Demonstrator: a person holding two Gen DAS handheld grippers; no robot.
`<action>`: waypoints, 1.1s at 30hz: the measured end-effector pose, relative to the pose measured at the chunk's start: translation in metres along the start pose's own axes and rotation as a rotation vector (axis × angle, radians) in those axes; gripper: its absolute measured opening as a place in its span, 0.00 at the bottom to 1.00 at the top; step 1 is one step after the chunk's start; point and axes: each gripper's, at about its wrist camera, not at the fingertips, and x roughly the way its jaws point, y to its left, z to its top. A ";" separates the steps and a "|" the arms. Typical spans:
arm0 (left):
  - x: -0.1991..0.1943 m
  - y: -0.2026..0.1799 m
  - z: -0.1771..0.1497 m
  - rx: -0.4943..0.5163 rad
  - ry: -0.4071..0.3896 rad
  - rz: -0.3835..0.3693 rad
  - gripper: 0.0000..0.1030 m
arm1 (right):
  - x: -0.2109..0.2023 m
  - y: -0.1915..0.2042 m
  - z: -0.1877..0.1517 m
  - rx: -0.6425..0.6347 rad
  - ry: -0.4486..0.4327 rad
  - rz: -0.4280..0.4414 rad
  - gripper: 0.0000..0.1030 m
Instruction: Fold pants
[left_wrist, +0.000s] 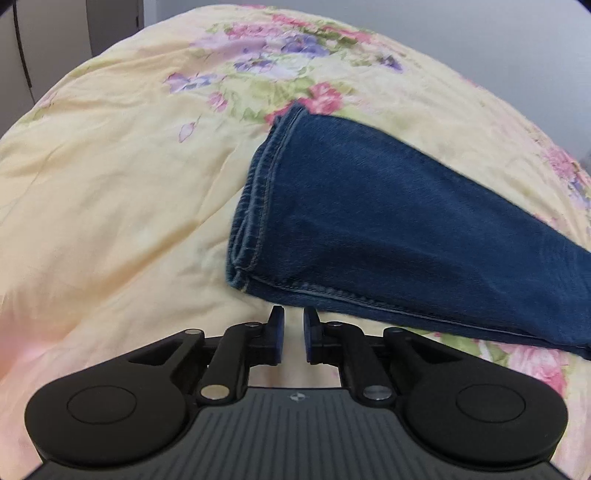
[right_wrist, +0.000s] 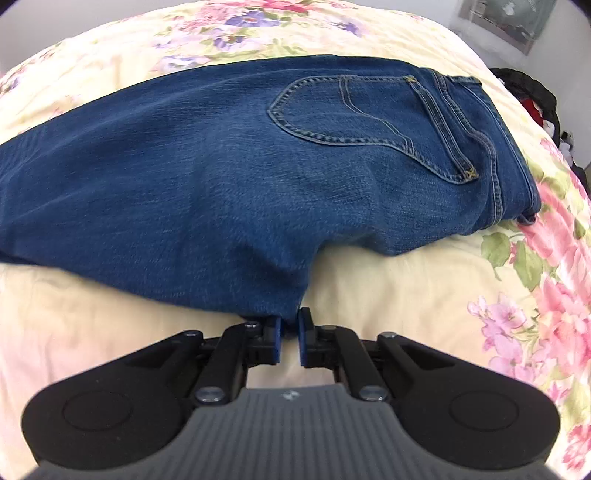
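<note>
Blue jeans lie folded lengthwise, leg on leg, on a floral bedspread. In the left wrist view the leg hems are at the centre and the legs run off to the right. My left gripper is slightly open and empty, just short of the near seam by the hem. In the right wrist view the seat with a back pocket is at the upper right. My right gripper has a narrow gap, and the crotch edge of the jeans reaches down to its tips; a grip is not clear.
The cream bedspread with pink and purple flowers covers the bed. A pile of dark clothes lies beyond the bed's right edge. A grey wall and cupboard stand behind the bed.
</note>
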 end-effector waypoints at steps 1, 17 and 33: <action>-0.008 -0.005 0.000 0.010 -0.027 -0.018 0.12 | -0.008 0.002 -0.002 -0.013 0.000 -0.004 0.04; 0.040 -0.074 0.009 0.104 -0.009 0.017 0.15 | -0.001 0.058 0.025 -0.103 -0.205 0.097 0.10; -0.004 -0.016 -0.012 -0.204 -0.011 -0.112 0.39 | -0.009 0.061 0.007 -0.145 -0.172 0.141 0.15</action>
